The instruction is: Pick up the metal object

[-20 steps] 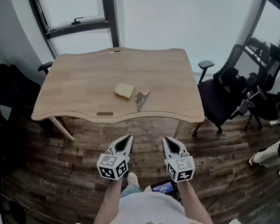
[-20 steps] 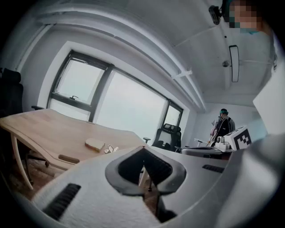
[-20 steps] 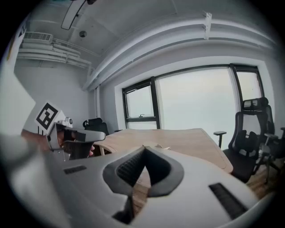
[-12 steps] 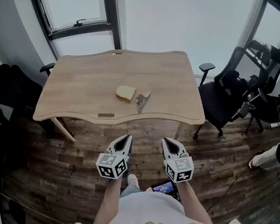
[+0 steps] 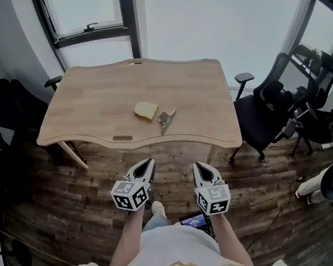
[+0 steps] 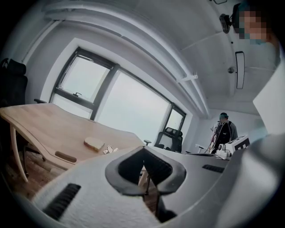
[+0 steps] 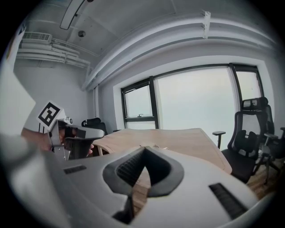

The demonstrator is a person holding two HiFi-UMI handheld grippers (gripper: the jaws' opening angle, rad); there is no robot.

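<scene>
Left hand-held gripper [image 5: 148, 161]: pressed together at the tips, pinching nothing, held low over the floor [image 5: 70, 190] and well short of the surface [image 5: 95, 96]. Right hand-held gripper [image 5: 197, 166]: likewise pressed together and empty, just beside the left.

Further out, near the front edge of the surface: the metal object [image 5: 166, 119], small and low-lying, just right of a tan slab [image 5: 146, 109]. Touching it or barely apart, impossible to say from here.

Probably only the approach so far, with no reach begun.

To do it well:
- Close the distance to the surface first, rather than stretching out from here.
- Lead with the right hand-held gripper, coming in on the side away from the tan slab.
- Spread the jaws before descending, not over the object.
- Line the jaws across the narrow width of the metal object, keeping both tips clear of the slab.
- Come down until the tips nearly graze the wood, then close slowly. Likely to skate on the smooth top if nudged.
- Lift straight up once pinched firmly.
</scene>
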